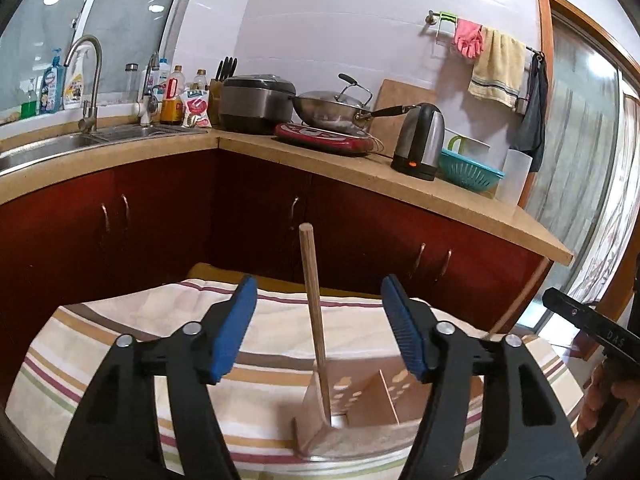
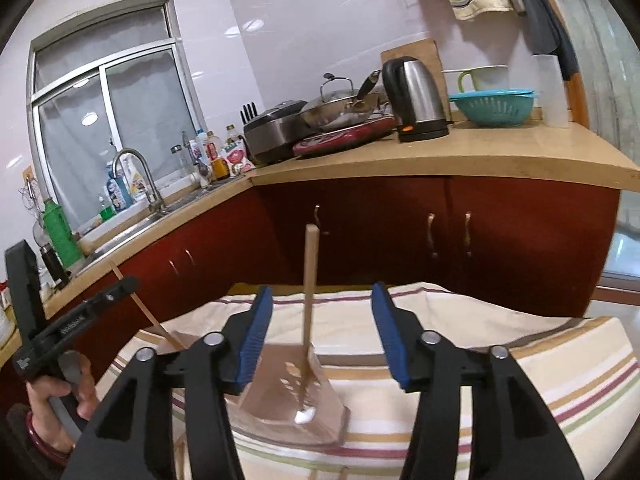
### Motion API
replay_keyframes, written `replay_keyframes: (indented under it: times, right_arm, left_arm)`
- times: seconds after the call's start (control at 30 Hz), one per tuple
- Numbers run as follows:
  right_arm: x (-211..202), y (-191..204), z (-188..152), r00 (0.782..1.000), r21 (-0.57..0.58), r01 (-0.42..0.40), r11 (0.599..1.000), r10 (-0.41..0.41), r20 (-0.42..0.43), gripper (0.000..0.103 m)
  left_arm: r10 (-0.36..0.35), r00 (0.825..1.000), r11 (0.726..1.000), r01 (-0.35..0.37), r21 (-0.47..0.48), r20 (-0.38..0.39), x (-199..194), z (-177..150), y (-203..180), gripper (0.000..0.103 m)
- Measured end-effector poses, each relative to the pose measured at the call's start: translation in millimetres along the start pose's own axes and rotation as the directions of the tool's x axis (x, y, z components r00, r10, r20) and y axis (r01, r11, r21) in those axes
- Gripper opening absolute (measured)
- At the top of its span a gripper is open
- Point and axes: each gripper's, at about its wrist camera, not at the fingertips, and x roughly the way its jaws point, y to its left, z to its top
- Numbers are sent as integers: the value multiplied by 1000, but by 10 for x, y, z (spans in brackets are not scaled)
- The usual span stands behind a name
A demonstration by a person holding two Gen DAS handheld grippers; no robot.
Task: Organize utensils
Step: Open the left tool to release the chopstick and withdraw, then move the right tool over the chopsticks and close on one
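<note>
Sink [image 1: 44, 148] and curved steel tap sit at the far left of the left wrist view, steel basin set into a tan counter; the right wrist view adds what that one misses, a green bottle [image 2: 60, 232] at its left edge and a hand [image 2: 60, 396] gripping the other tool's black handle low in the corner. Moving right, the left gripper [image 1: 318, 328] stands with its ribbed blue pads wide apart, nothing pressed between them. Dead centre between them rises a round wooden stick [image 1: 314, 308], pale and smooth, tilted a little, its lower end down inside a light wooden holder [image 1: 360, 404] with oval cut-outs and a thin divider. The holder sits on a striped cloth [image 1: 120, 360], cream with brown, pink and green bands. In the right wrist view the right gripper [image 2: 322, 332] is likewise spread wide, clear of a second stick [image 2: 309, 292] standing in the blurred holder [image 2: 280, 396]. Farther right in that view, a steel kettle [image 2: 420, 96] and a teal colander [image 2: 492, 106] rest on the counter.
</note>
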Motion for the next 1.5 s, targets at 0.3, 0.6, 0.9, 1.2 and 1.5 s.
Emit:
replay_keyframes:
  times: [0.3, 0.6, 0.9, 1.2, 1.5]
  right_arm:
    - [-555, -84, -388, 996, -24, 86, 996, -86, 2, 57]
    - [-971, -193, -1241, 981, -95, 182, 979, -188, -58, 56]
    - [-995, -522, -1772, 954, -51, 233, 971, -238, -181, 51]
    - [-871, -710, -1861, 935, -8, 223, 975, -216, -280, 51]
    - [-864, -684, -1973, 926, 13, 165, 986, -150, -347, 51]
  left_arm:
    - [69, 997, 996, -71, 50, 34, -616, -354, -38, 78]
    - [98, 995, 995, -98, 38, -14, -1154, -1045, -67, 78]
    - [153, 985, 988, -151, 43, -75, -1455, -1552, -30, 78]
    - [169, 980, 986, -168, 21, -106, -1492, -1691, 44, 78]
    - [172, 979, 985, -170, 28, -107, -1475, -1692, 38, 78]
